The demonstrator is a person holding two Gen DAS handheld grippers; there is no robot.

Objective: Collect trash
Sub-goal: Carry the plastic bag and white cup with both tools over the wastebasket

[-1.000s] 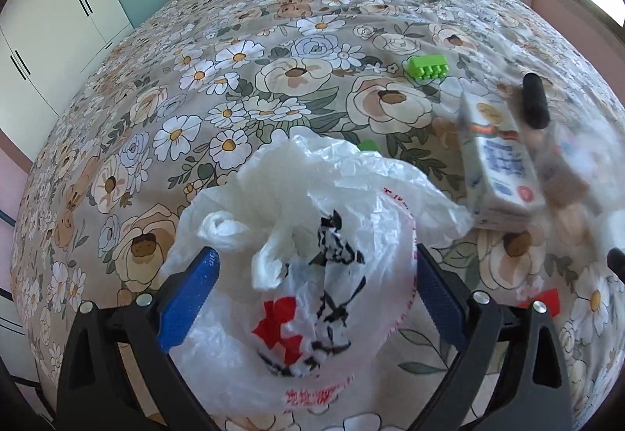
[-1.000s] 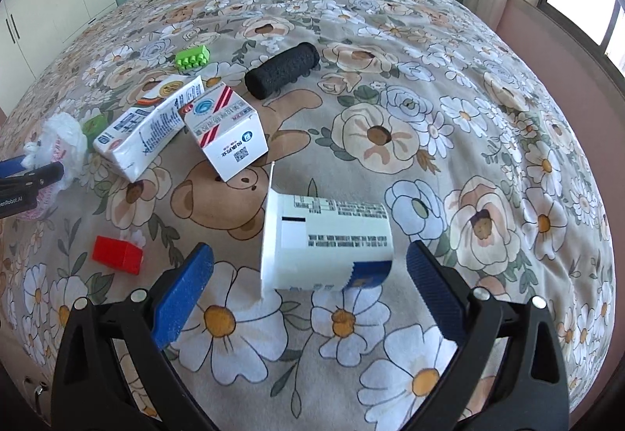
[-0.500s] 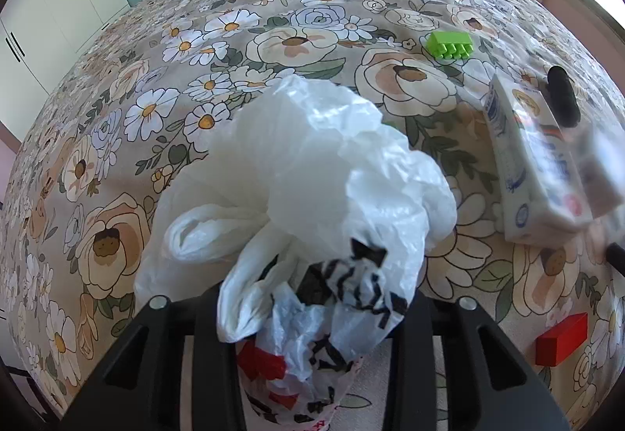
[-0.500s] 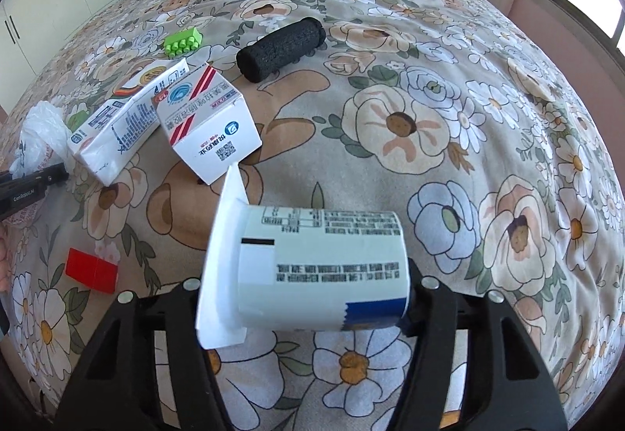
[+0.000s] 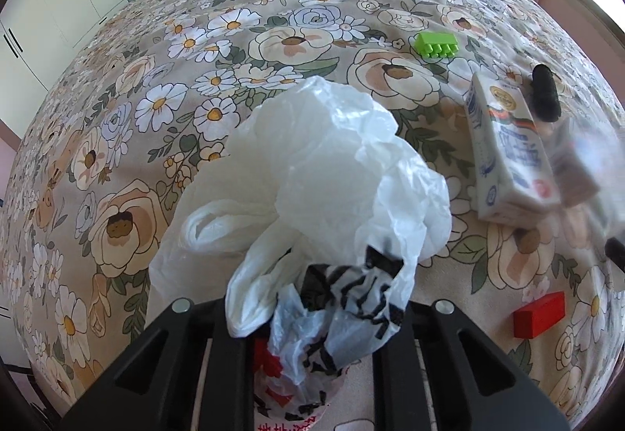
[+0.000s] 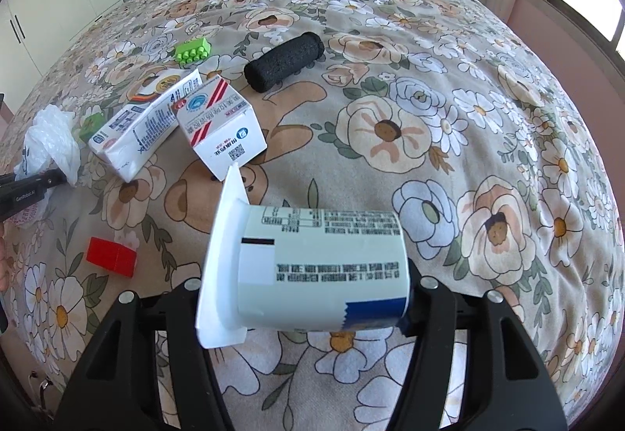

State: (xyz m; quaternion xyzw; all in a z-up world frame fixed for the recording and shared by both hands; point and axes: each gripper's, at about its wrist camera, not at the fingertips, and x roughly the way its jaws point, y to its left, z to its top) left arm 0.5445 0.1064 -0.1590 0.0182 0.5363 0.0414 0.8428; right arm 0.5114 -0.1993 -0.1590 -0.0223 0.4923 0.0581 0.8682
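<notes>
- While both grippers sit low over the floral bed cover (image 6: 449,87), each already has a load: left gripper (image 5: 312,329) pinches the gathered neck of the white plastic bag (image 5: 312,177), right gripper (image 6: 308,298) clamps a pale carton (image 6: 320,267) lying crosswise between its fingers.
- Left jaws have just been closing, now pressed together on the bunched film; the bag's body billows ahead of the fingertips.
- Right jaws have just closed too, pads on the carton's two ends; its opened white flap sticks out past the left finger.
- Remaining trash ahead of the right fingers and to their left: two milk cartons (image 6: 183,126) touching each other, with a black foam roller (image 6: 285,61) beyond them.
- Judgement on the step — bagging the held carton: the bag is held by a crumpled bunch, so its mouth is not visibly open. Lift and shake out an opening before bringing the carton over.
- Lead with the blue end, not the flap — the flap would likely snag the film.
</notes>
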